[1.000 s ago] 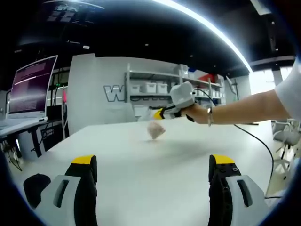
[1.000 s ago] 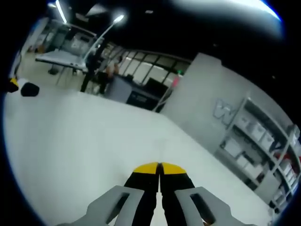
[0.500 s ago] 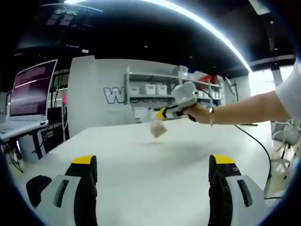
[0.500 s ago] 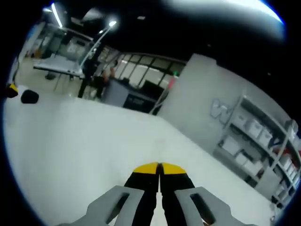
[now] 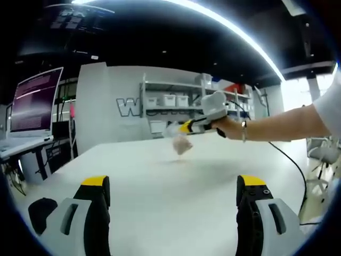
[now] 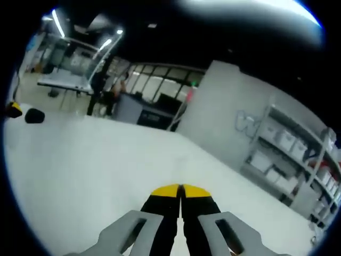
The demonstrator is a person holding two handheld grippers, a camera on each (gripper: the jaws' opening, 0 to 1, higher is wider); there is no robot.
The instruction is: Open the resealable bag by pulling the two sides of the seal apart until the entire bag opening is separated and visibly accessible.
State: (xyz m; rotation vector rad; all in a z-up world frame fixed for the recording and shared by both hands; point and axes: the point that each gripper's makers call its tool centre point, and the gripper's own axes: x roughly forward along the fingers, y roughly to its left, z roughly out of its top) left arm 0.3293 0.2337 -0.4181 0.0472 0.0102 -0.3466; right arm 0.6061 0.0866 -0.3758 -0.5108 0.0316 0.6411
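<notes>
White counter [image 5: 176,197] fills the foreground, and the left tool [image 5: 173,186] waits low over it with jaws wide and empty. Farther off, the right tool [image 5: 184,128], jaws pressed together, holds the small resealable bag [image 5: 181,144] dangling clear of the counter by its top. Shelving [image 5: 176,101] stands behind. Risk: one pinch carries the bag; it may swing or slip as the left tool reaches, or the tool may catch both seal sides together
</notes>
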